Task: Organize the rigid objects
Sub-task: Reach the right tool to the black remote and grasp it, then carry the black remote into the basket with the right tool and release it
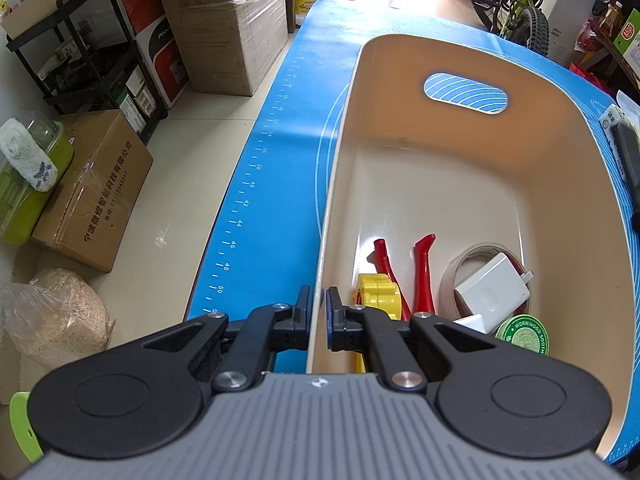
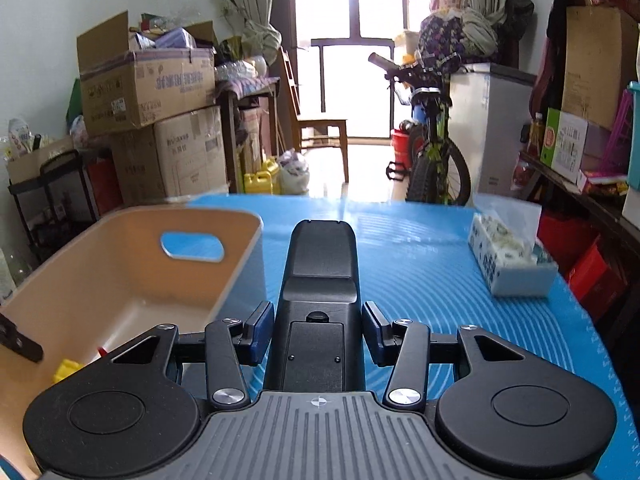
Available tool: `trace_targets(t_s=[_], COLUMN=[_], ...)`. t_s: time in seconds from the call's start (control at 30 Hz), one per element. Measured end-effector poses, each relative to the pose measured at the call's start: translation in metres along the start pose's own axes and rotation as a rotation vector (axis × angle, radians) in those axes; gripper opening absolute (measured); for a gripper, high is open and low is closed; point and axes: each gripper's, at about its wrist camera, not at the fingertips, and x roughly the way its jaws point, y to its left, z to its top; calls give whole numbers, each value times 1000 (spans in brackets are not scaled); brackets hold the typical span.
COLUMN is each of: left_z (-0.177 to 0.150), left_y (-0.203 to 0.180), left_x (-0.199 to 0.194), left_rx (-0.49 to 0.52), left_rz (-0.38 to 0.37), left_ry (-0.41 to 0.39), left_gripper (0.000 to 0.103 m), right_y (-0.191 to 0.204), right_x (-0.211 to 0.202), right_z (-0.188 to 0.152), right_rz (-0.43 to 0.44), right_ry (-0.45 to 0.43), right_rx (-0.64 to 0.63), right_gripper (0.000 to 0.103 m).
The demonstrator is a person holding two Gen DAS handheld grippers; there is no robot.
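The left gripper (image 1: 319, 312) pinches the bin (image 1: 472, 184) wall. The right gripper (image 2: 318, 334) clamps a black remote (image 2: 320, 280). A green tin (image 1: 523, 335) inside reads "WORMWOOD".

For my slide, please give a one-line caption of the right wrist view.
Right tool holds a black remote control above the blue mat, beside the beige bin.

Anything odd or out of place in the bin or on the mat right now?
Nothing spilled or damaged. Only oddity: the white charger lies tilted on the tape roll inside the beige bin, not flat. The left claw clamps the bin's near wall; the right claw holds a black remote.
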Motion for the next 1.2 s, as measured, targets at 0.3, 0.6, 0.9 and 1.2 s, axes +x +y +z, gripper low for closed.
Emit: trace_targets(t_s=[0.3, 0.6, 0.9, 1.2], left_z=[0, 0, 0, 2], left_y=[0, 1, 1, 2], left_x=[1, 2, 2, 1], left_rx=[0, 0, 1, 3], left_rz=[-3, -3, -3, -5], left_ry=[-1, -1, -1, -3], left_gripper=[8, 8, 8, 8], right_y=[39, 81, 108, 135], right_x=[-14, 4, 28, 43], right_z=[38, 36, 21, 3], right_rz=[70, 165, 186, 187], right_ry=[-20, 66, 232, 393], right_rx=[-42, -88, -135, -238], right_gripper=[53, 53, 53, 53])
